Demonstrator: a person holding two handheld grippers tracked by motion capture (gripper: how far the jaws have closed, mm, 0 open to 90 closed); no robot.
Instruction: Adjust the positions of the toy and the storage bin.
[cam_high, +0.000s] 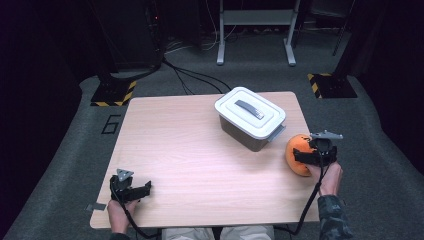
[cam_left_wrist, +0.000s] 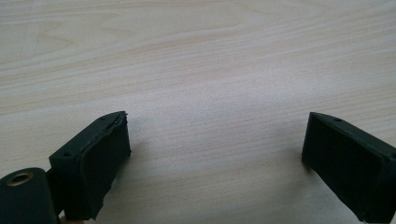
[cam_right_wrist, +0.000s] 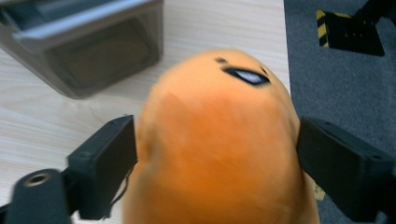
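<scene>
Squeeze right gripper (cam_high: 311, 156) evenly on orange plush toy (cam_right_wrist: 219, 140), now clasped between its jaws just right of lidded storage box (cam_high: 250, 118); avoid crushing. Keep left gripper (cam_left_wrist: 217, 154) spread wide, idle, well apart from box.

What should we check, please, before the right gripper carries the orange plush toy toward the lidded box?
1. Right gripper jaws on both sides of the orange plush toy: ok.
2. Grip firm enough to lift: cannot tell; the jaws touch its sides.
3. White lid off the box: not ok, it sits on top.
4. Left gripper free to take the lid: ok, jaws open over bare table.
5. Toy fully on the table: not ok, it sits at the right edge.
</scene>
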